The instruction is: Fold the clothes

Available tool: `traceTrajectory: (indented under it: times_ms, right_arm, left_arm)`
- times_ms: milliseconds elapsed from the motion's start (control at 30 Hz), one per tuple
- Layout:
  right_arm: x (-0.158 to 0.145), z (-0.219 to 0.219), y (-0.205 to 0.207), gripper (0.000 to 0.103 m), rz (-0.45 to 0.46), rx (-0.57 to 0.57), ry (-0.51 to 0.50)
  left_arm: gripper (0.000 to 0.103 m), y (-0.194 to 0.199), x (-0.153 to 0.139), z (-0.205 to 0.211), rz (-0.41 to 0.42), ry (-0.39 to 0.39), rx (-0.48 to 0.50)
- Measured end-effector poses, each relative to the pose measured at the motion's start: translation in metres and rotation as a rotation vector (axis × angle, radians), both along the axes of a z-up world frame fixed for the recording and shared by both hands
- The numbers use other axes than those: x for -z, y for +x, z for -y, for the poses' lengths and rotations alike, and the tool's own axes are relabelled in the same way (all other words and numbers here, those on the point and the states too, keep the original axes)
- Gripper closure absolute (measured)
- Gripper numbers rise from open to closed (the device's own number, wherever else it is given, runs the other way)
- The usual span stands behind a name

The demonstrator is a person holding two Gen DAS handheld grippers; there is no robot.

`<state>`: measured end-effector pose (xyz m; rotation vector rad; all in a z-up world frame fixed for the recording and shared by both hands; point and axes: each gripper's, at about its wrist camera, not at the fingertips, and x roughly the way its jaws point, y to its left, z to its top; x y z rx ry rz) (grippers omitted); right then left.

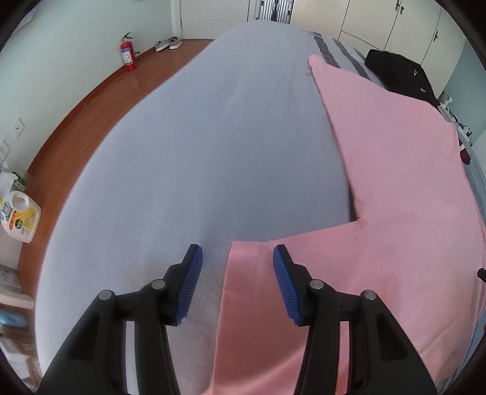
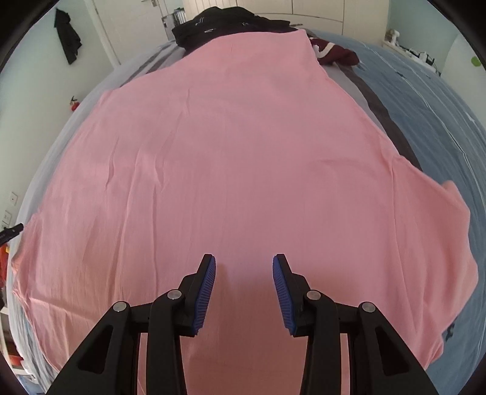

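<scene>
A pink T-shirt [image 2: 231,158] lies spread flat on the bed, hem far from me. In the left wrist view the pink T-shirt [image 1: 395,170] fills the right side, with one sleeve [image 1: 249,291] reaching toward me. My left gripper [image 1: 237,258] is open and empty, its jaws straddling the sleeve's end just above it. My right gripper [image 2: 244,267] is open and empty, low over the near middle of the shirt. The left gripper's tip [image 2: 12,232] shows at the left edge of the right wrist view.
The bed has a pale grey sheet [image 1: 197,152] and a blue striped cover [image 2: 425,121]. Black clothes [image 2: 224,24] and a maroon garment [image 2: 337,54] lie at the far end. A fire extinguisher [image 1: 128,53], a detergent bottle [image 1: 19,217] and wooden floor [image 1: 100,91] are left of the bed.
</scene>
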<state>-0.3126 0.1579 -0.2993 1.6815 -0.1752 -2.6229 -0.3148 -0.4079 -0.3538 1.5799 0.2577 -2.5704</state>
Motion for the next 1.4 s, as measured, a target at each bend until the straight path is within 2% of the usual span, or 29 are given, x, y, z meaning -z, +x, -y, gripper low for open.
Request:
traceTrajectory:
  times_ms: [33, 67, 100, 367, 467, 567, 633, 667, 733, 900, 1000, 1067, 1133, 1167, 1200, 1267, 1400]
  right_arm:
    - [0.000, 0.002, 0.002, 0.067, -0.001, -0.001, 0.001]
    - [0.000, 0.003, 0.002, 0.067, -0.002, 0.000, 0.000]
    - [0.001, 0.002, 0.003, 0.067, -0.002, 0.005, -0.001]
    - [0.014, 0.009, 0.013, 0.067, 0.021, 0.060, 0.019]
    - [0.020, 0.012, 0.015, 0.067, 0.027, 0.061, 0.040]
    - [0.021, 0.015, 0.016, 0.067, 0.022, 0.062, 0.049]
    - [0.021, 0.015, 0.017, 0.067, 0.021, 0.065, 0.051]
    - [0.021, 0.016, 0.018, 0.067, 0.022, 0.066, 0.052]
    - [0.019, 0.017, 0.019, 0.067, 0.023, 0.067, 0.051]
    - [0.015, 0.026, 0.024, 0.067, 0.018, 0.048, 0.025]
    - [0.012, 0.036, 0.029, 0.067, 0.012, 0.026, 0.011]
    - [0.010, 0.044, 0.032, 0.067, 0.008, 0.004, 0.002]
    - [0.010, 0.051, 0.035, 0.067, 0.007, -0.026, 0.004]
    - [0.011, 0.054, 0.037, 0.067, 0.008, -0.039, 0.006]
    - [0.011, 0.056, 0.038, 0.067, 0.009, -0.048, 0.006]
    - [0.012, 0.059, 0.039, 0.067, 0.011, -0.061, 0.007]
    - [0.015, 0.058, 0.042, 0.067, 0.019, -0.060, 0.006]
  left_arm:
    - [0.076, 0.000, 0.003, 0.001, -0.001, 0.002, -0.001]
    - [0.091, -0.002, 0.003, 0.002, -0.004, 0.005, 0.003]
    - [0.100, -0.002, 0.001, 0.003, -0.008, 0.013, 0.011]
    - [0.102, -0.018, -0.028, 0.019, -0.058, -0.004, 0.078]
    - [0.103, -0.027, -0.030, 0.018, -0.048, -0.060, 0.107]
    - [0.103, -0.028, -0.026, 0.033, -0.043, -0.088, 0.038]
    - [0.103, -0.019, -0.027, 0.052, -0.040, -0.052, -0.049]
    - [0.102, -0.014, -0.029, 0.056, -0.035, -0.032, -0.075]
    - [0.092, 0.009, -0.033, 0.059, -0.025, 0.003, -0.090]
    - [0.057, 0.084, -0.033, 0.046, -0.003, 0.053, -0.068]
    - [0.056, 0.118, -0.023, 0.041, 0.037, 0.072, -0.080]
    - [0.056, 0.125, -0.011, 0.038, 0.076, 0.061, -0.080]
    - [0.068, 0.128, -0.005, 0.037, 0.071, 0.071, -0.072]
    - [0.094, 0.128, -0.004, 0.037, 0.068, 0.078, -0.069]
    - [0.100, 0.127, -0.005, 0.038, 0.065, 0.087, -0.068]
    - [0.100, 0.125, -0.009, 0.042, 0.058, 0.084, -0.066]
    - [0.100, 0.120, -0.022, 0.054, 0.051, 0.017, -0.061]
